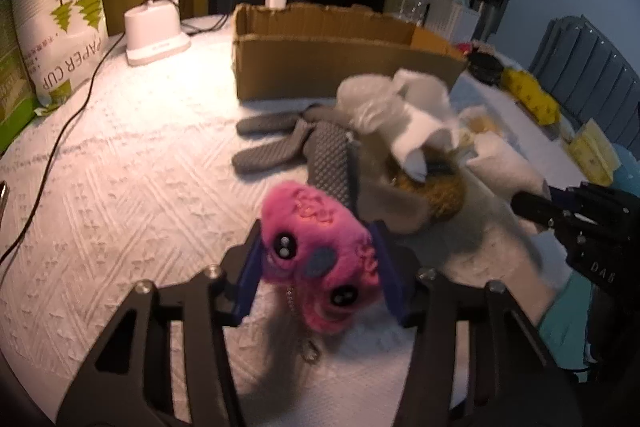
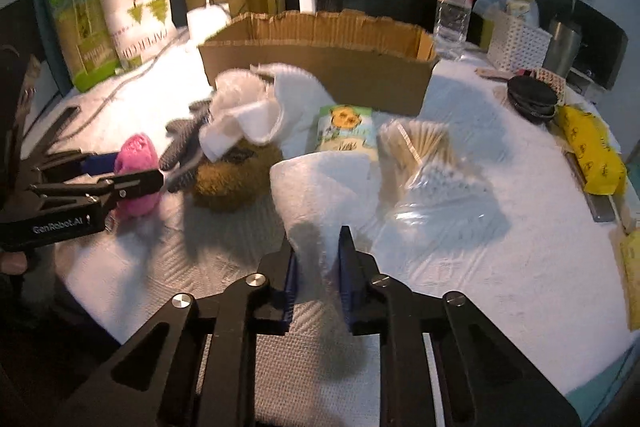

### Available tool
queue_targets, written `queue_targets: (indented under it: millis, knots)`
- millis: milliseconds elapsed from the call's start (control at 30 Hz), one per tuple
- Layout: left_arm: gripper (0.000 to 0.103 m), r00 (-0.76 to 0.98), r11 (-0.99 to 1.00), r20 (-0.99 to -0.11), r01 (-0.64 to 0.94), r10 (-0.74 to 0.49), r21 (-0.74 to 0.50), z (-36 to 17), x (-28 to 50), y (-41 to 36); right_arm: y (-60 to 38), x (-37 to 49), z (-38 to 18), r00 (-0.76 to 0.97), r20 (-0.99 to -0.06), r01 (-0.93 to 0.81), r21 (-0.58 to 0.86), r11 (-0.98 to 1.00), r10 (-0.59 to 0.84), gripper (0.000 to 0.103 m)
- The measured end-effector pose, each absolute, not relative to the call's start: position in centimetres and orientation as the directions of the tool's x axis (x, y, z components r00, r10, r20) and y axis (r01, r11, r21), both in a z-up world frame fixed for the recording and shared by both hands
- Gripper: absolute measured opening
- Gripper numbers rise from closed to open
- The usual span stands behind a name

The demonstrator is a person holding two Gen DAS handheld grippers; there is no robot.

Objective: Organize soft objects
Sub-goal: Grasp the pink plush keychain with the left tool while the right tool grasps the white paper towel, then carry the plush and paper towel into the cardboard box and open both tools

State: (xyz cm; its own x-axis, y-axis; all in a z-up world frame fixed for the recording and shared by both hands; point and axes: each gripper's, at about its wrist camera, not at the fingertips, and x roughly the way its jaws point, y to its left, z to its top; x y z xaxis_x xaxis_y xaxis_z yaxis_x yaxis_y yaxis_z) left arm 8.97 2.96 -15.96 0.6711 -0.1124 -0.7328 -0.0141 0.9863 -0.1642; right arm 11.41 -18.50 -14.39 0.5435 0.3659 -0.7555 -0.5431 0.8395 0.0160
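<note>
At left, a pink plush toy (image 1: 318,259) is gripped by the left tool (image 1: 316,267) just above the white-covered table (image 1: 120,167). At centre, gray gloves (image 1: 280,143) and a cardboard box (image 1: 340,67) are seen. At right, a white towel (image 2: 320,187) is pinched by the right tool (image 2: 318,279).

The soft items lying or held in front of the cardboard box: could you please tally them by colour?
Pink: 1, plush toy, in left tool
Grey: 1, knitted glove
Brown: 1, plush
White: 2, towel in right tool, cloth
Total: 5
</note>
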Motion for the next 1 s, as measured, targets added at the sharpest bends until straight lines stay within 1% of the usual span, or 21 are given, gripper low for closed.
queue_targets:
  millis: [200, 400, 533, 700, 1000]
  knots:
    - [0.052, 0.716, 0.985, -0.688, -0.004, -0.116, -0.171, -13.6, 8.2, 2.8, -20.0, 11.1, -11.4, 0.59, -0.699, -0.537, 0.033, 0.843, 0.404, 0.019]
    - [0.052, 0.754, 0.986, -0.647, 0.003, -0.112, -0.168, -11.1, 7.9, 2.9, -22.4, 12.2, -8.7, 0.62, -0.637, -0.515, 0.11, 0.85, 0.458, 0.019]
    - [0.052, 0.772, 0.985, -0.624, 0.011, -0.117, -0.17, -9.8, 8.1, 3.0, -22.9, 12.6, -7.4, 0.639, -0.614, -0.514, 0.108, 0.851, 0.464, 0.019]
    - [0.052, 0.795, 0.985, -0.595, 0.015, -0.115, -0.17, -8.2, 8.5, 3.1, -23.7, 13.4, -6.5, 0.644, -0.585, -0.518, 0.14, 0.844, 0.493, 0.019]
    - [0.052, 0.831, 0.986, -0.546, 0.022, -0.109, -0.164, -5.7, 11.0, 2.8, -23.5, 15.5, -4.8, 0.673, -0.546, -0.524, 0.126, 0.842, 0.5, 0.019]
